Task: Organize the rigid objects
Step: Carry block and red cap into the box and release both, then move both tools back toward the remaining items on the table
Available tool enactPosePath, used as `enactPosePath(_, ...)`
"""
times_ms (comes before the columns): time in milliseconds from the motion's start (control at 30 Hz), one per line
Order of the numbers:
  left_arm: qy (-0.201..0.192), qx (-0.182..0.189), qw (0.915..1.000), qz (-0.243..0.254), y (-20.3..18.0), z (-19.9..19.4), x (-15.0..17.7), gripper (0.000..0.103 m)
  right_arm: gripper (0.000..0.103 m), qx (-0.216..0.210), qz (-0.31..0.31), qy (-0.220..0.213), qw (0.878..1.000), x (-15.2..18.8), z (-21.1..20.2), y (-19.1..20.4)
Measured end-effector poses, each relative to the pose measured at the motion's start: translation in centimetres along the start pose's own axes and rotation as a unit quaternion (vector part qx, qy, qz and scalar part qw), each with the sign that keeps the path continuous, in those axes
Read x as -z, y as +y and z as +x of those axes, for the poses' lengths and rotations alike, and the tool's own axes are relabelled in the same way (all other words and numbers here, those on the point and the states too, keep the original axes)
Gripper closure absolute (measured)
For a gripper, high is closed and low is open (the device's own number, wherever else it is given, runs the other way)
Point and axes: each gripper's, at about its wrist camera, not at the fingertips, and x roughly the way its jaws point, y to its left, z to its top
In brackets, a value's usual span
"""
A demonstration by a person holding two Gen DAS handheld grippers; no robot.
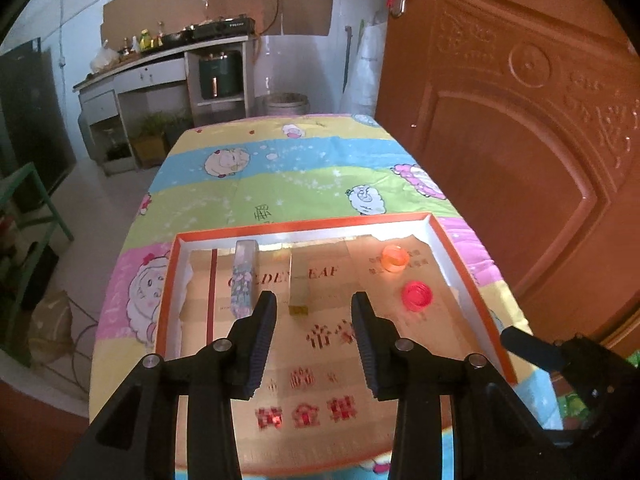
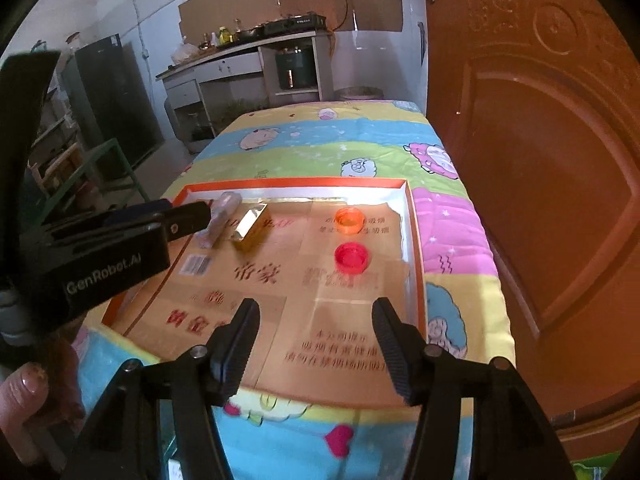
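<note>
Left claw (image 1: 314,336) released, nothing held, over the tray (image 1: 472,276), lined up toward the gold block (image 1: 299,288) and patterned stick (image 1: 243,280) lying far-left. Right claw (image 2: 316,340) likewise released at the near edge. Orange cap (image 2: 349,221) and red cap (image 2: 352,257) grouped right, apparently sorted by kind.

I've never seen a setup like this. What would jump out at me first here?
Probably the shallow orange-rimmed tray on the cartoon-sheep tablecloth. On its right side sit two bright caps, orange cap farther, red cap nearer; a gold box and a patterned box lie left. Both the left gripper and right gripper hover open.
</note>
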Motion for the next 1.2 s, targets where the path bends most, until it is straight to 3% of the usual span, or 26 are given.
enactPosePath(667,-0.051,-0.004,0.9987,0.004,-1.0,-11.4,5.5,0.063,0.045,-0.002,0.0,-0.023,1.0,6.5,-7.1,2.3)
enactPosePath(1200,-0.058,-0.006,0.9982,-0.013,2.3,-17.4,11.4,0.063,0.045,0.003,-0.02,-0.039,0.999,10.9,-11.5,4.7)
